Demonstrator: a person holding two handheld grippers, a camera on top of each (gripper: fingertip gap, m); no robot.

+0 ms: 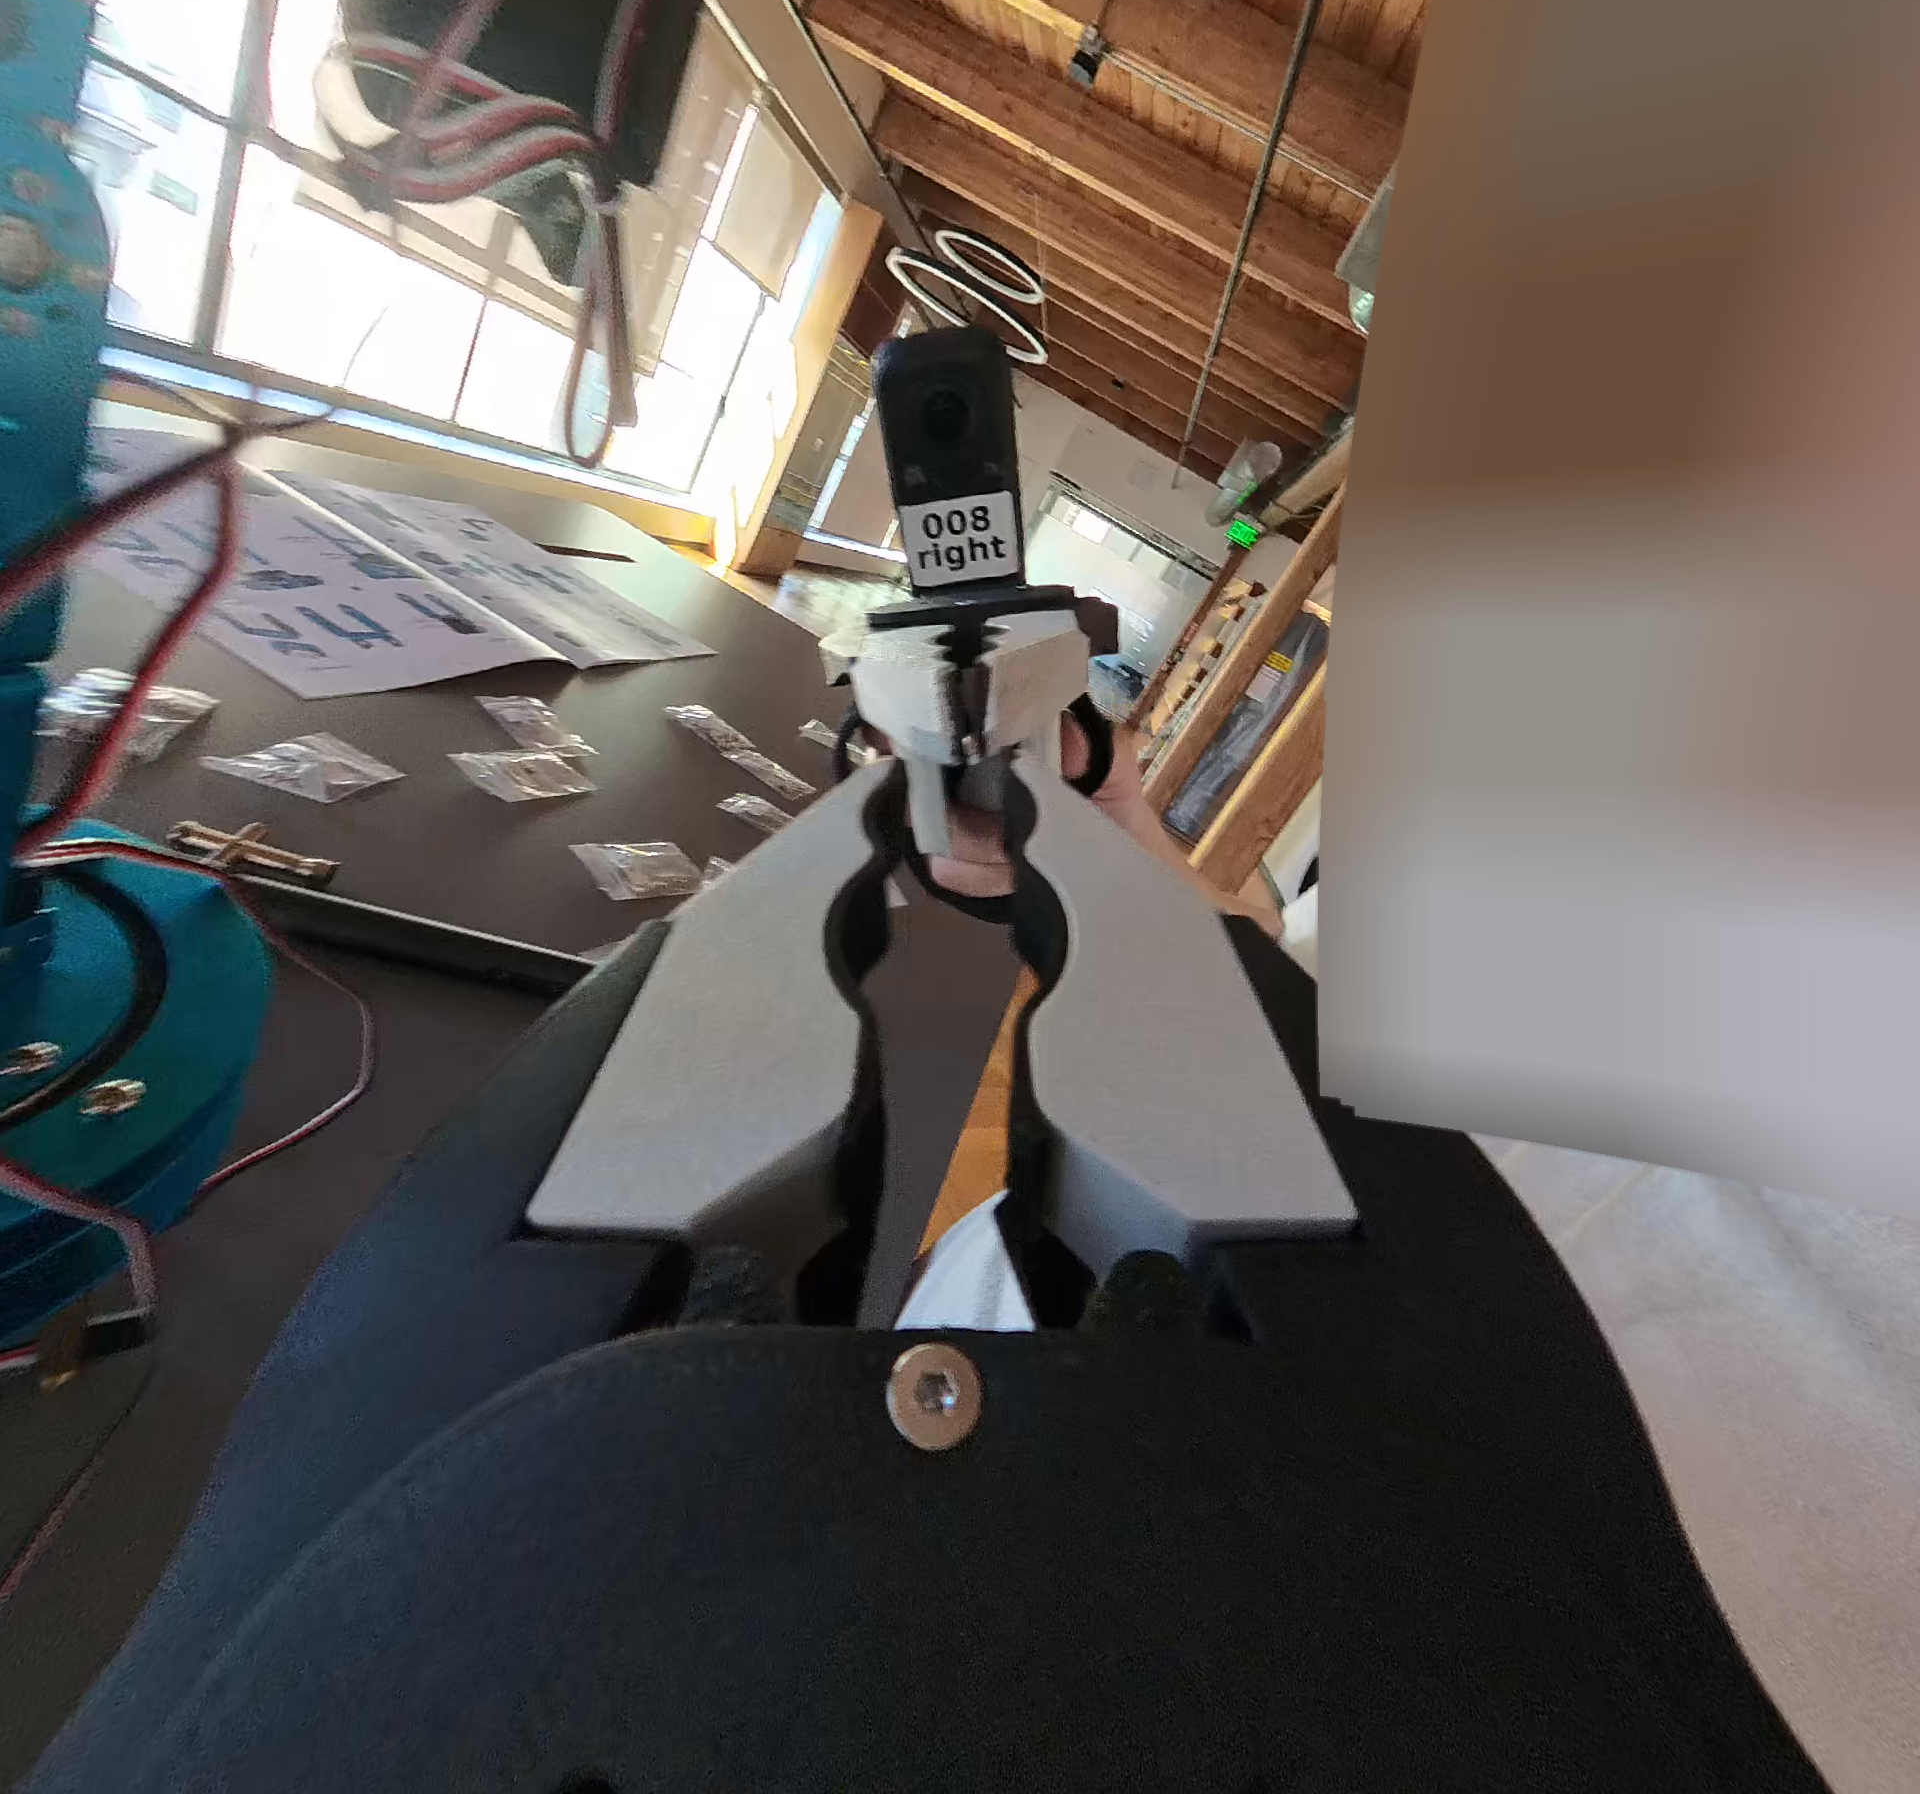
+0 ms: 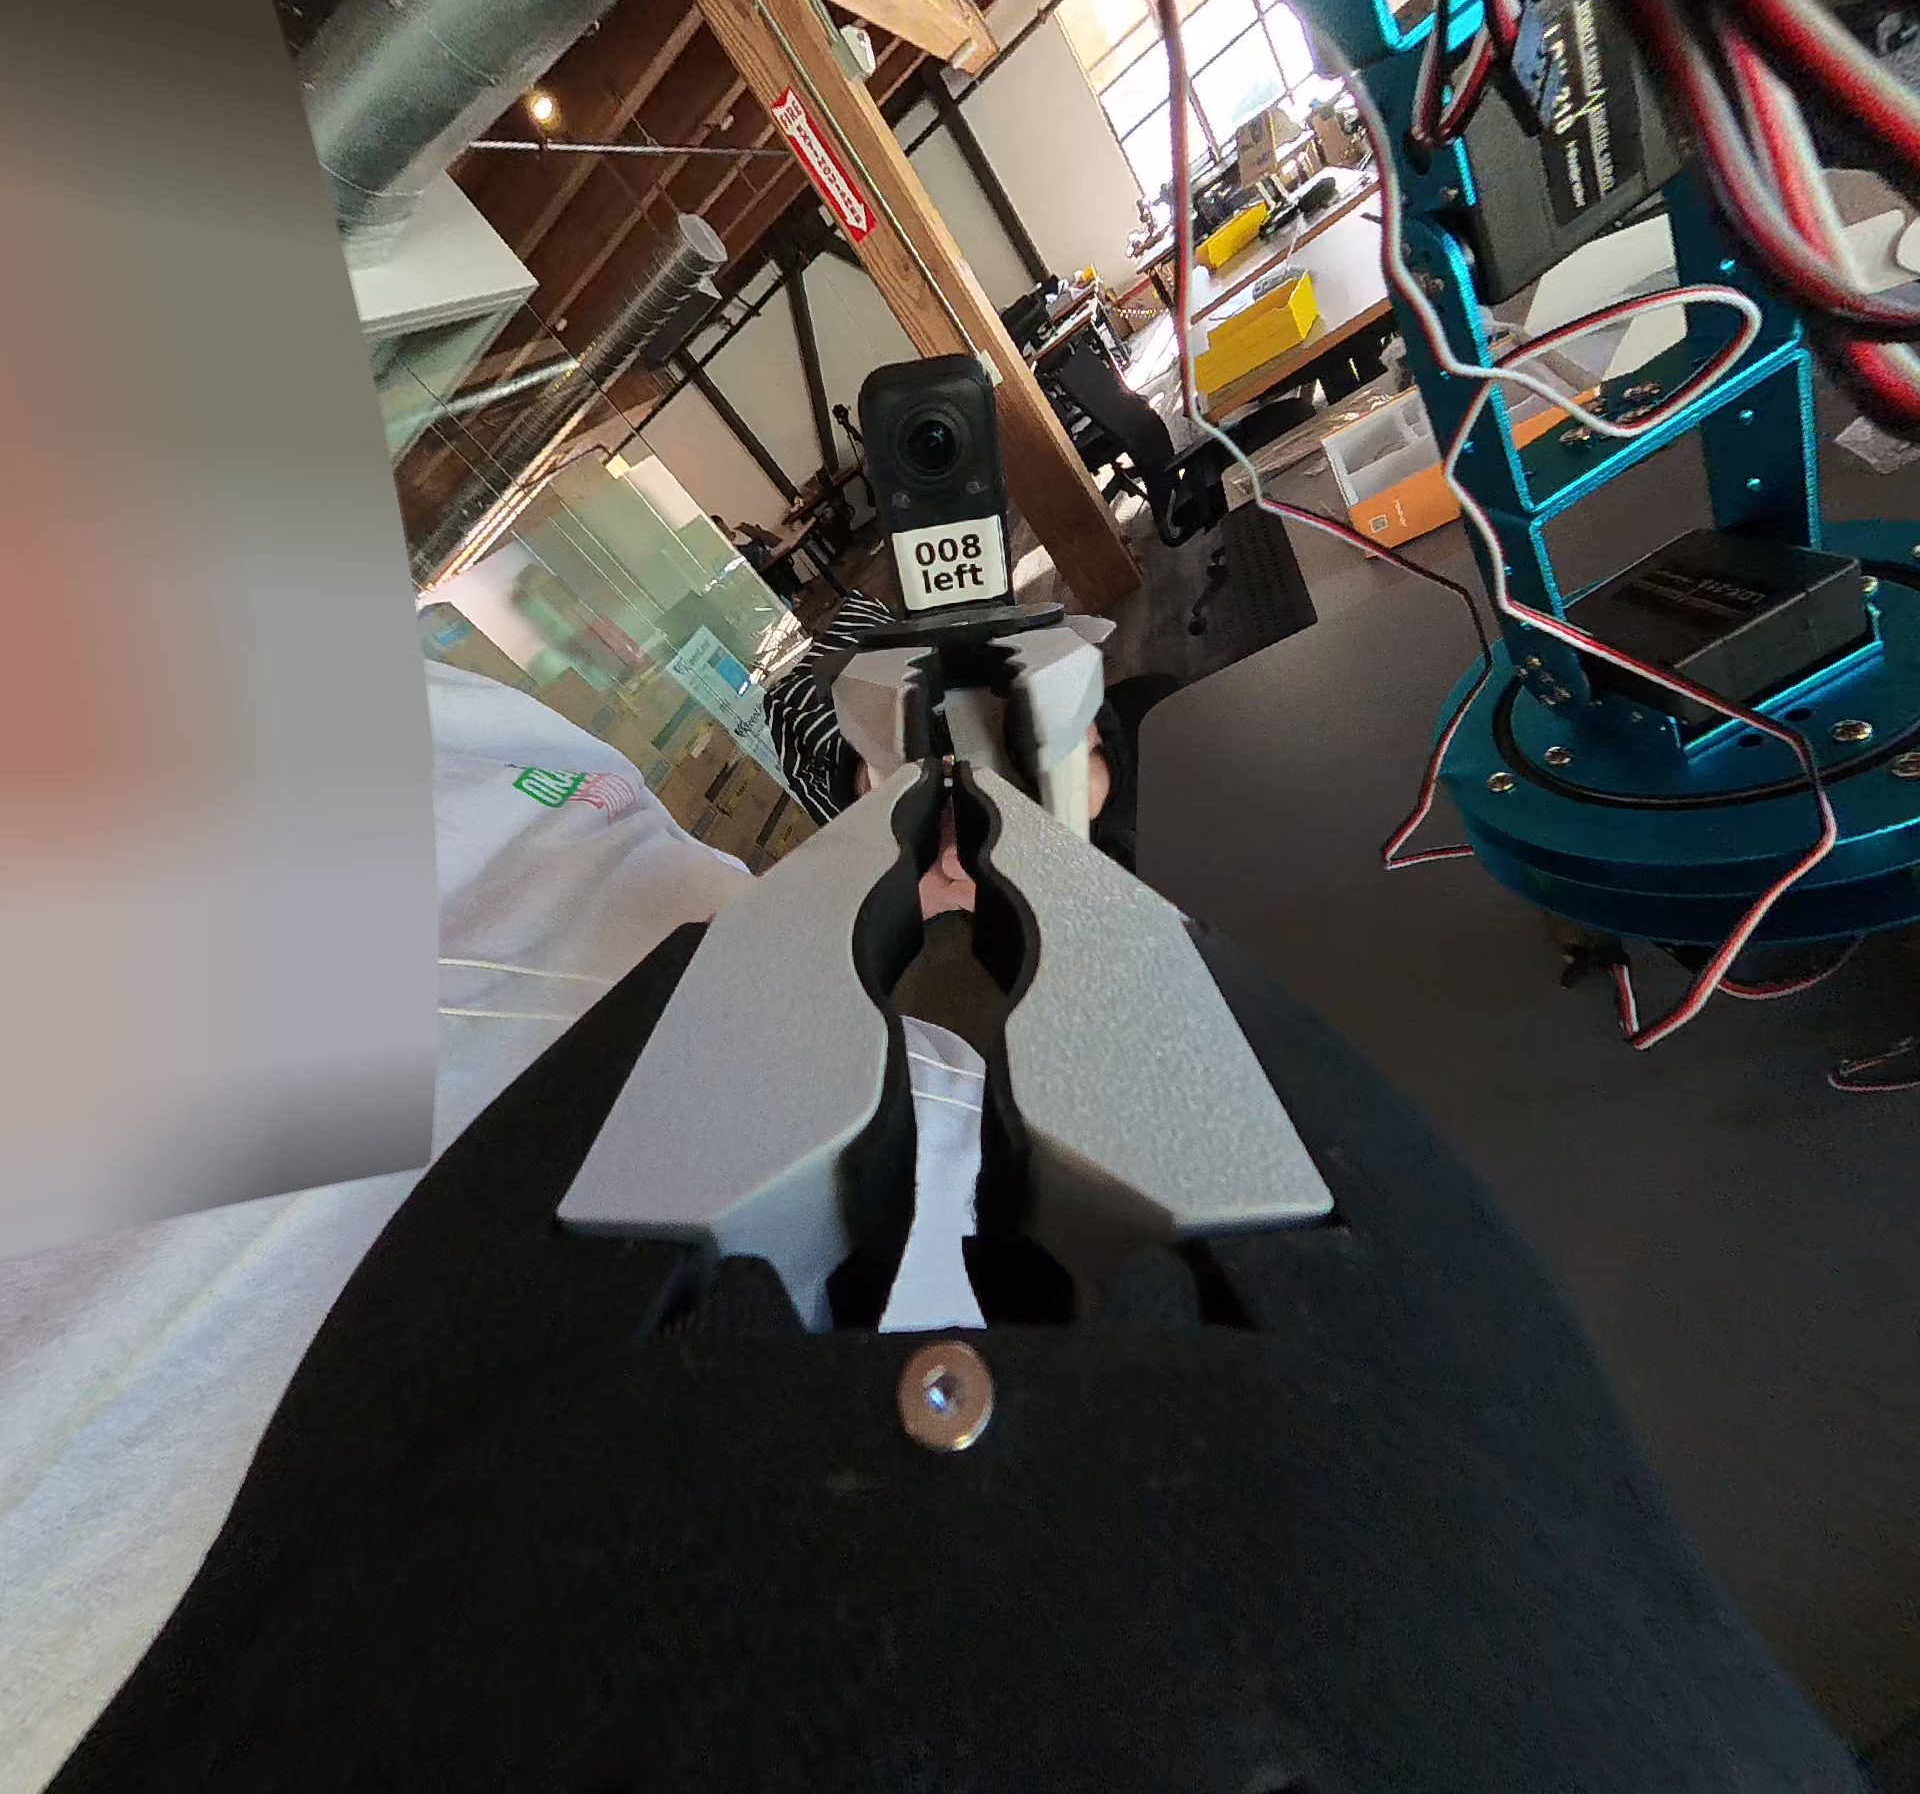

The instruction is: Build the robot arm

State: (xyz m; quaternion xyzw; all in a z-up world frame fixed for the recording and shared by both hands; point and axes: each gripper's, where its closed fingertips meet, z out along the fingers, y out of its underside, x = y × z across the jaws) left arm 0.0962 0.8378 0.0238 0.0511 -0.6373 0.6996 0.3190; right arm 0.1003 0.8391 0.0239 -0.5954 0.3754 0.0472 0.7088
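Observation:
The two hand-held grippers meet tip to tip above a dark table (image 1: 468,871). My right gripper (image 2: 951,783) has its grey fingers almost together and pinches a small metal part (image 2: 951,768) at the tips. My left gripper (image 1: 961,788) is open, its black wavy pads apart. The right gripper's tips (image 1: 966,742), with the small metal part (image 1: 968,745), sit just at its mouth. In the right wrist view the left gripper (image 2: 966,736) faces me with its fingers spread. A hand (image 1: 1091,778) holds the right gripper from behind.
A blue metal robot arm kit (image 2: 1662,705) with black servos and loose red-white-black wires stands close by; it also fills the left edge of the left wrist view (image 1: 104,1017). A printed sheet (image 1: 416,581) and several small clear bags (image 1: 301,768) lie on the table. A person in white (image 2: 540,861) is behind. The tips of both grippers are at nearly the same place.

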